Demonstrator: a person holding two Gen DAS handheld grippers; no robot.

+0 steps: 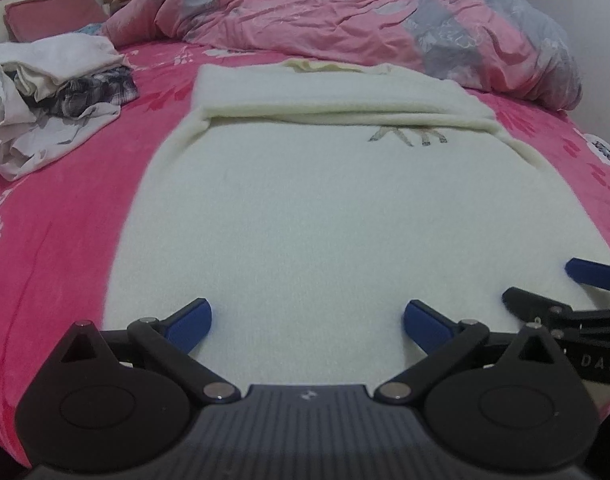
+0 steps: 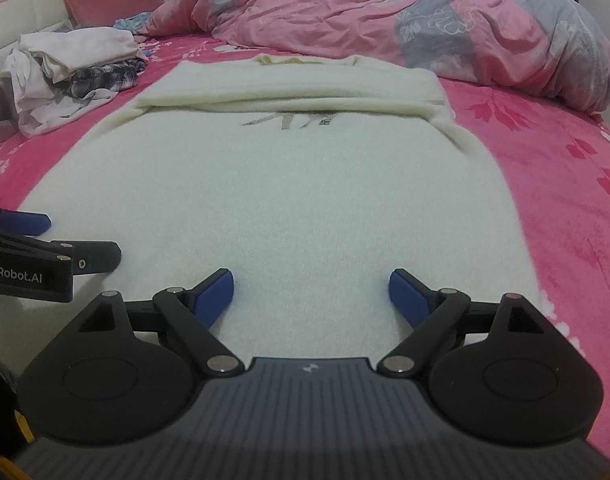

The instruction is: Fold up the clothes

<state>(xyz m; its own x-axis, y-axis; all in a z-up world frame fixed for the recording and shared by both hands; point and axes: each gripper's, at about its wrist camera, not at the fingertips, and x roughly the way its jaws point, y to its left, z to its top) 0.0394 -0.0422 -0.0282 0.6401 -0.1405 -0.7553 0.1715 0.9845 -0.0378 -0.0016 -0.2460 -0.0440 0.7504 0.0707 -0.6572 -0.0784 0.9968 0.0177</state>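
Left hand-held gripper (image 1: pixel 307 322): jaws spread wide, nothing between them, blue pads (image 1: pixel 191 326) low over the near hem of the cream sweater (image 1: pixel 305 208); contact with the fabric cannot be told. Right hand-held gripper (image 2: pixel 311 298): jaws likewise apart and empty, over the same hem; it sits at 3 o'clock of the left one, close beside it.

Sweater: laid flat on the pink bed (image 1: pixel 65 220), running toward 12 o'clock, sleeves folded across the chest above a grey print (image 1: pixel 409 136).

Clothes pile (image 1: pixel 53 104), white and plaid: at 10 o'clock, apart from the sweater. Pink-and-grey duvet (image 1: pixel 365 12): bunched at 12 o'clock, just beyond the collar. Pink pillow (image 1: pixel 49 14): far at 10 o'clock.
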